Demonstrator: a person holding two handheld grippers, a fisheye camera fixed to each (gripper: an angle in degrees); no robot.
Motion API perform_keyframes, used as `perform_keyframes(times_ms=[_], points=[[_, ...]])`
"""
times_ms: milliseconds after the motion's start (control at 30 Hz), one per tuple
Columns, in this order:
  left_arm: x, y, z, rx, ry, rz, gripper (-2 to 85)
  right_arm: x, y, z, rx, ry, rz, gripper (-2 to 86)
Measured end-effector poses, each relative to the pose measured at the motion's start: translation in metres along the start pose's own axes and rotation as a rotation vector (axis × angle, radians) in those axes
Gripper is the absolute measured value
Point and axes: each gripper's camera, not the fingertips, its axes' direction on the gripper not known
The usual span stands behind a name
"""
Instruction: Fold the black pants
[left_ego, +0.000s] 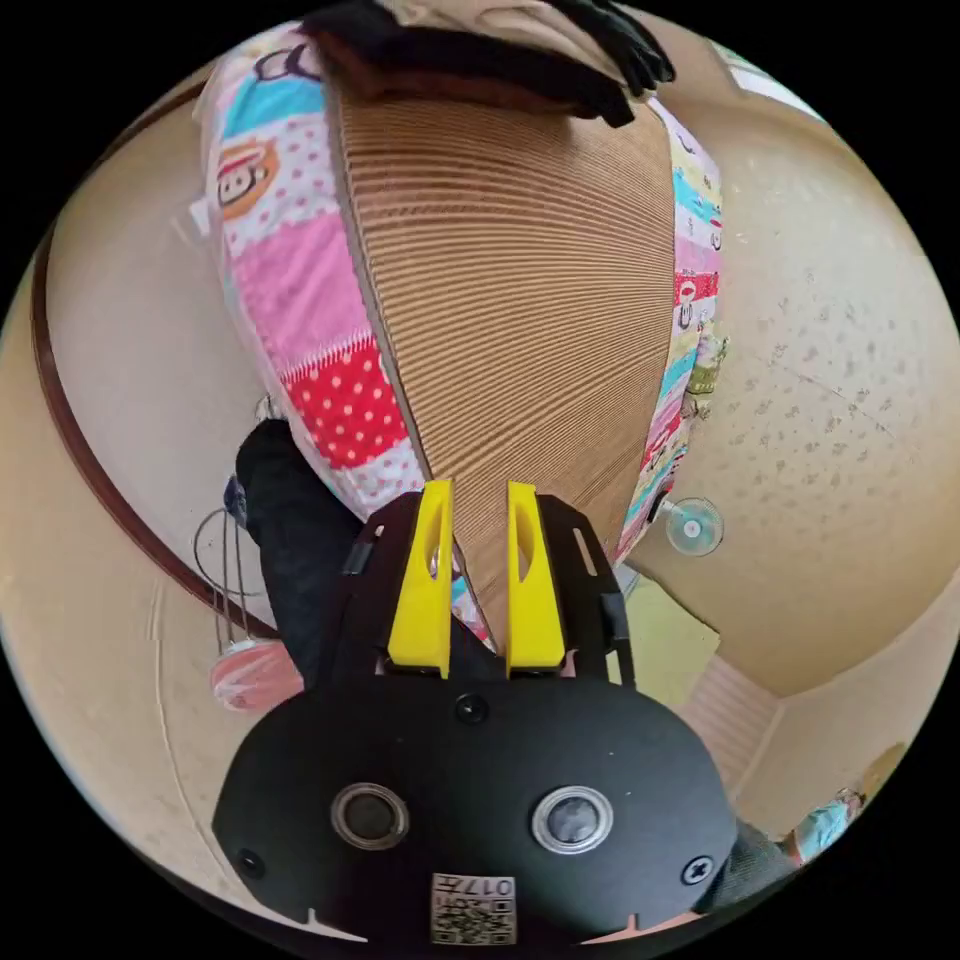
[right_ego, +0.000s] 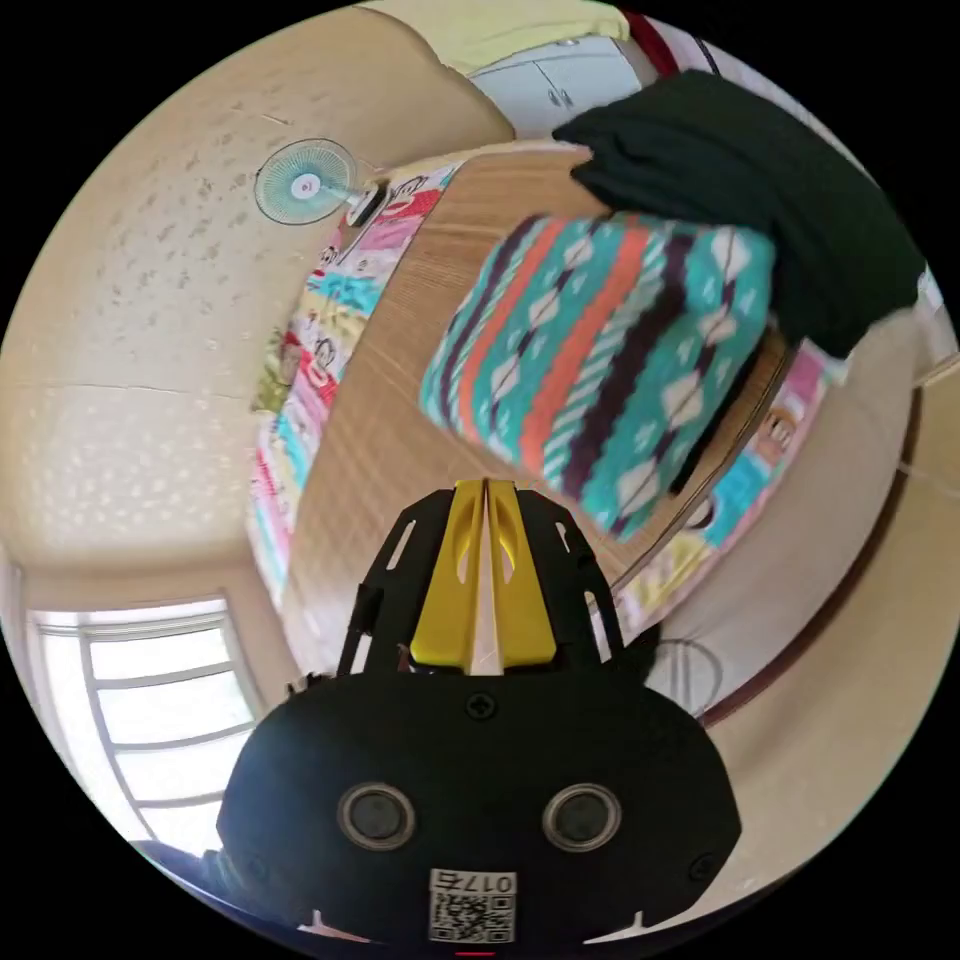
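Crosswise, black pants (right_ego: 760, 190) atop mat (right_ego: 400, 420).

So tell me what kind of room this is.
Probably a bedroom at home: a woven mat lies over a cartoon-print quilt, with a wall fan, a window and folded clothes.

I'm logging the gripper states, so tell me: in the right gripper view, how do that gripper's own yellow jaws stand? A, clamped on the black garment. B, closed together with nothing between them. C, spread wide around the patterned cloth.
B: the right gripper has its yellow jaws together over the bamboo mat, short of the patterned cloth and the black garment.
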Motion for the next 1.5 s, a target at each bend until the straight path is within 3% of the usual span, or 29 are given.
perform_keyframes(times_ms=[200,300,433,533,600,667,733,767,800,833,900,1033,1100,1167,1267,1333,1433,1500], points=[[0.066,-0.037,-0.113,0.279,-0.247,0.331,6.7,-0.017,0.049,0.058,-0.203,-0.167,-0.013,0.4],[0.088,-0.059,-0.171,0.421,-0.417,0.403,10.7,-0.048,0.055,0.067,-0.247,-0.199,-0.111,0.4],[0.084,-0.093,-0.2,0.429,-0.596,0.412,16.1,-0.079,0.066,0.064,-0.287,-0.212,-0.209,0.4],[0.056,-0.117,-0.185,0.306,-0.657,0.409,14.7,-0.084,0.075,0.064,-0.362,-0.22,-0.248,0.4],[0.008,-0.131,-0.162,0.185,-0.539,0.244,10.7,-0.082,0.078,0.057,-0.376,-0.204,-0.265,0.4],[-0.026,-0.119,-0.168,0.245,-0.429,0.06,7.3,-0.076,0.078,0.049,-0.384,-0.197,-0.271,0.4],[-0.065,-0.098,-0.174,0.316,-0.163,-0.09,3.9,-0.064,0.072,0.038,-0.403,-0.225,-0.267,0.4],[-0.09,-0.081,-0.174,0.343,0.056,-0.127,2.4,-0.061,0.069,0.035,-0.407,-0.237,-0.266,0.4],[-0.106,-0.064,-0.172,0.359,0.259,-0.091,1.6,-0.056,0.062,0.031,-0.415,-0.264,-0.27,0.4],[-0.11,-0.056,-0.171,0.363,0.351,-0.052,1.4,-0.054,0.054,0.027,-0.425,-0.29,-0.281,0.4],[-0.105,-0.019,-0.167,0.313,0.62,0.164,0.6,-0.054,0.041,0.026,-0.445,-0.321,-0.301,0.5],[-0.039,0.059,-0.163,0.206,0.669,0.572,-0.2,-0.074,0.008,0.061,-0.616,-0.395,-0.375,0.9],[0.007,0.118,-0.164,0.169,0.919,0.823,-0.5,-0.091,-0.002,0.083,-0.701,-0.436,-0.415,1.3],[0.032,0.155,-0.169,0.182,1.04,0.9,-0.5,-0.113,-0.008,0.105,-0.791,-0.493,-0.46,2.1],[0.071,0.221,-0.174,0.17,1.076,1.063,-0.5,-0.152,-0.008,0.138,-0.965,-0.607,-0.526,6.5],[0.089,0.265,-0.173,0.148,1.119,1.167,-0.6,-0.166,-0.006,0.161,-1.106,-0.673,-0.495,18.6],[0.117,0.345,-0.145,0.029,0.88,1.331,-0.6,-0.153,-0.017,0.189,-1.202,-0.793,-0.334,28.4],[0.138,0.439,-0.102,-0.174,0.848,1.618,-0.6,-0.136,-0.029,0.203,-1.223,-0.893,-0.214,29.8]])
